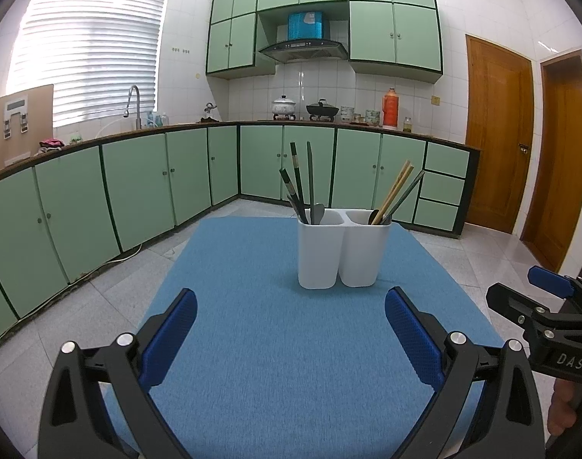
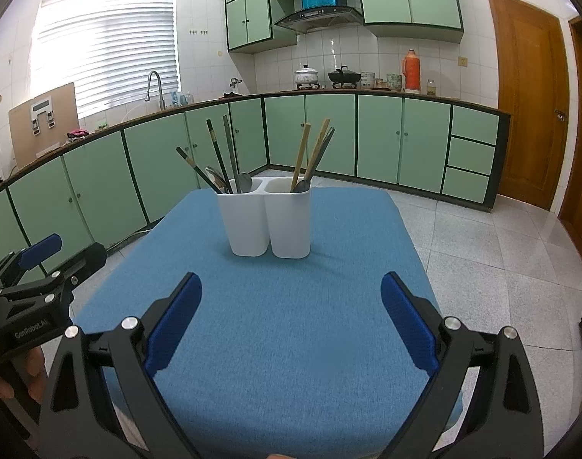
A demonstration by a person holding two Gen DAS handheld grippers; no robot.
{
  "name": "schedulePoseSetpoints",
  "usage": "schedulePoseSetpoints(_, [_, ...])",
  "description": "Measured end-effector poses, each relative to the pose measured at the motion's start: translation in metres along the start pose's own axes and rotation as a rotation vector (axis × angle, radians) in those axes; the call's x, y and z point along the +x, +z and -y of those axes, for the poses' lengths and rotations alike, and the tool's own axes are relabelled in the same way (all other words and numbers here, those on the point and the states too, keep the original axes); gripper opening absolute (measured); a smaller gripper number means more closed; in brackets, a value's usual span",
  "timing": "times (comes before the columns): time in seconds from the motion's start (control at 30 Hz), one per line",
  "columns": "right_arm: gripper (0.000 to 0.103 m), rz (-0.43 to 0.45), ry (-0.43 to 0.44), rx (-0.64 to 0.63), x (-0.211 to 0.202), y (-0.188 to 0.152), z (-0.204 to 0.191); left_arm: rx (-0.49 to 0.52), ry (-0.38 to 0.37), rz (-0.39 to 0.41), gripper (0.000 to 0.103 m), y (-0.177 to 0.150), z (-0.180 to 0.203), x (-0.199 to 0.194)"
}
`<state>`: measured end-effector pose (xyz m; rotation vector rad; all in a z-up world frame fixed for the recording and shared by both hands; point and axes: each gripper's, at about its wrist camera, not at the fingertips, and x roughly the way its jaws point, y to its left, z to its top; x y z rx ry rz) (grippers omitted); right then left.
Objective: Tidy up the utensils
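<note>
1. Left wrist view looks forward over the blue cloth-covered table (image 1: 252, 344), near its front edge
2. Right wrist view, just beside, faces likewise; both share the white two-compartment plastic utensil holder (image 2: 269, 225)

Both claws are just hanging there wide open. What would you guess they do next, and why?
Probably move the right gripper forward toward the white holder. Both sets of jaws are open and empty, the blue mat is bare, and all the chopsticks already stand in the holder.

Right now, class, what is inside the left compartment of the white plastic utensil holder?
The white plastic utensil holder has dark chopsticks and a metal spoon standing in its left compartment. Their lower ends are hidden by its wall.
</note>
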<state>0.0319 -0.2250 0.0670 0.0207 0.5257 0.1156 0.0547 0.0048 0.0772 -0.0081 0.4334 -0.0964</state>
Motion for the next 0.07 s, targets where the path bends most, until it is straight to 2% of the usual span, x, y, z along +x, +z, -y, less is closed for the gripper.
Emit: schedulePoseSetpoints(0.07, [0.092,0.002,0.000,0.001,-0.0010,0.0004,0.0005,0.000,0.000,0.002,0.097,0.0002,0.0003,-0.0004])
